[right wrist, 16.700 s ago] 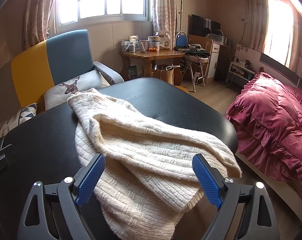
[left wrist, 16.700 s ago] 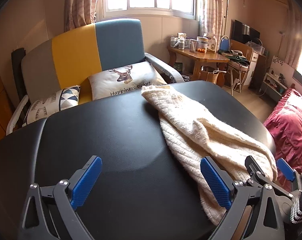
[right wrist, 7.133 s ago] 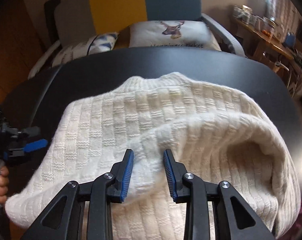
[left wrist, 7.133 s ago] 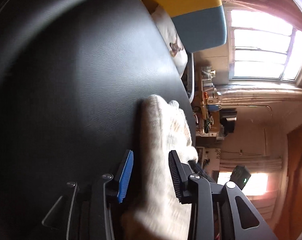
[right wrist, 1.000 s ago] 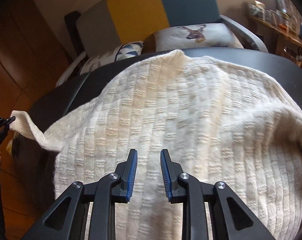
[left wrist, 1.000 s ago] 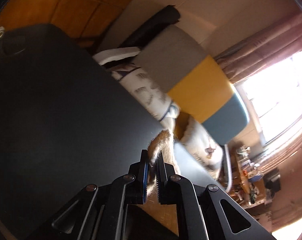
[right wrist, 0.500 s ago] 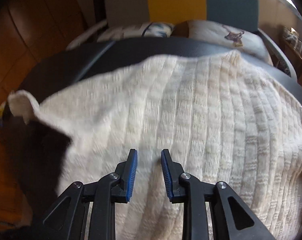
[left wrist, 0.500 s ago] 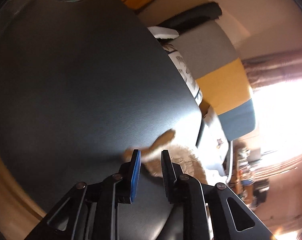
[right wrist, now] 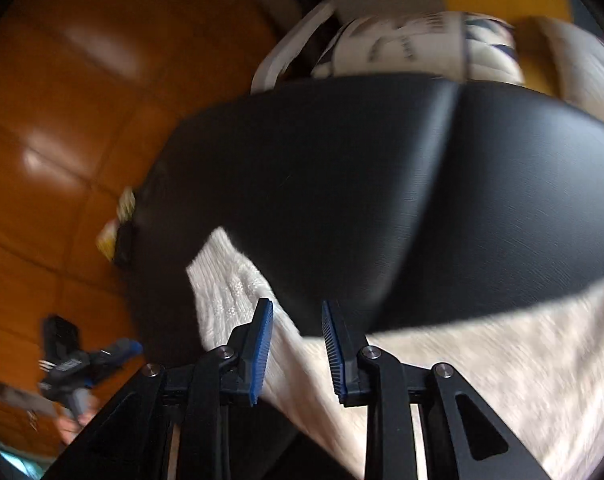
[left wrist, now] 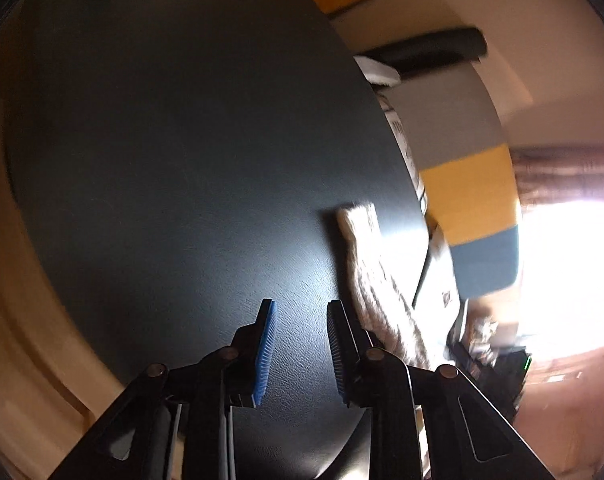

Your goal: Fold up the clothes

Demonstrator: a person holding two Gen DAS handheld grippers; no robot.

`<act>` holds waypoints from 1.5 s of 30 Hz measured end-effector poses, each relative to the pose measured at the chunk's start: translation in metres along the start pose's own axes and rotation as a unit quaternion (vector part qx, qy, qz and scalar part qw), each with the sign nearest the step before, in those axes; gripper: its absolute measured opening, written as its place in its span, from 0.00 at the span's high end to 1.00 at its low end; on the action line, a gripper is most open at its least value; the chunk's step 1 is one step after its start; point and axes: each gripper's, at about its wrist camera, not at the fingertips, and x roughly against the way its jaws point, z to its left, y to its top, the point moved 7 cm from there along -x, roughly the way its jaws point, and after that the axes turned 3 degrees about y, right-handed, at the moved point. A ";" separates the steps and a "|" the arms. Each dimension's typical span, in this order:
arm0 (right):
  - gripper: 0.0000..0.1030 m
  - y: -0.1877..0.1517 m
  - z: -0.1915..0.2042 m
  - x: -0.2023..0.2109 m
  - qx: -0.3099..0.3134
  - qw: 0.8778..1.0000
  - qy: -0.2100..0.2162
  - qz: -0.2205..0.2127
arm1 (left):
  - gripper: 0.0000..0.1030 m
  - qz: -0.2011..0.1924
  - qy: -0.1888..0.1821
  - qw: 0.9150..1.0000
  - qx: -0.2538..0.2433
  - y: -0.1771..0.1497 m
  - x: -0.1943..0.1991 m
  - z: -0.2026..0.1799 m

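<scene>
A cream knitted sweater (right wrist: 481, 360) lies on a black padded table (right wrist: 381, 180). One sleeve (right wrist: 230, 288) stretches out to the left toward the table's edge. My right gripper (right wrist: 296, 350) hovers open over the base of that sleeve, holding nothing. In the left wrist view the sleeve (left wrist: 365, 264) lies flat on the table (left wrist: 182, 140), just right of my left gripper (left wrist: 300, 350), which is open and empty above bare table. The left gripper also shows in the right wrist view (right wrist: 90, 360), low at the left.
A sofa (left wrist: 473, 184) with grey, yellow and blue panels and patterned cushions (right wrist: 421, 44) stands behind the table. Orange wood panelling (right wrist: 54, 120) lies to the left. A bright window (left wrist: 573, 272) is at the right.
My left gripper let go of the sleeve and opened wider; the sleeve now lies flat on the table. My right gripper swung left from the sweater's body to the sleeve.
</scene>
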 end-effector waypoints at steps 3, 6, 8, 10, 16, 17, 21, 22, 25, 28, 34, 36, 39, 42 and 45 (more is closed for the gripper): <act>0.75 0.002 0.014 -0.035 0.005 0.999 0.002 0.038 | 0.70 0.012 0.001 0.999 -0.044 0.007 -0.010 -0.026; 0.75 0.006 0.026 -0.063 0.002 0.997 0.017 0.070 | 0.66 0.017 -0.016 0.998 -0.055 0.021 -0.018 -0.050; 0.74 0.007 0.032 -0.082 -0.002 0.994 0.025 0.102 | 0.61 0.019 -0.026 0.998 -0.056 0.026 -0.019 -0.057; 0.73 0.001 0.034 -0.099 0.001 0.990 0.014 0.139 | 0.58 0.021 -0.032 0.998 -0.057 0.030 -0.022 -0.061; 0.88 -0.012 0.062 -0.105 0.112 0.983 -0.033 0.145 | 0.53 0.040 -0.013 0.998 -0.041 0.025 -0.027 -0.038; 0.90 -0.019 0.073 -0.100 0.132 0.981 -0.029 0.136 | 0.52 0.041 -0.011 0.999 -0.032 0.024 -0.026 -0.031; 0.92 -0.058 0.115 -0.071 0.210 0.973 -0.004 0.096 | 0.52 0.045 -0.003 0.999 -0.007 0.017 -0.023 -0.012; 0.92 -0.071 0.126 -0.062 0.228 0.970 0.003 0.085 | 0.52 0.044 -0.001 0.999 -0.005 0.015 -0.021 -0.008; 0.92 -0.127 0.136 -0.045 0.264 0.961 0.006 0.085 | 0.50 0.044 0.000 0.999 0.004 0.009 -0.015 0.003; 0.91 -0.184 0.145 -0.028 0.300 0.950 0.009 0.085 | 0.50 0.040 0.009 0.999 0.015 0.002 -0.008 0.016; 0.79 -0.255 0.115 -0.010 0.264 0.960 -0.012 0.090 | 0.48 0.039 0.006 0.999 0.031 -0.012 0.004 0.030; 0.79 -0.260 0.099 0.006 0.235 0.969 -0.017 0.070 | 0.48 0.046 0.016 0.999 0.022 -0.019 0.003 0.030; 0.78 -0.255 0.074 0.030 0.190 0.981 -0.032 0.032 | 0.47 0.047 0.048 0.997 -0.038 -0.029 0.002 0.016; 0.78 -0.247 0.053 0.062 0.146 0.988 -0.051 -0.022 | 0.44 0.057 0.087 0.988 -0.113 -0.038 -0.006 -0.002; 0.78 -0.233 0.026 0.099 0.091 0.990 -0.068 -0.081 | 0.38 0.072 0.132 0.975 -0.163 -0.046 -0.021 -0.009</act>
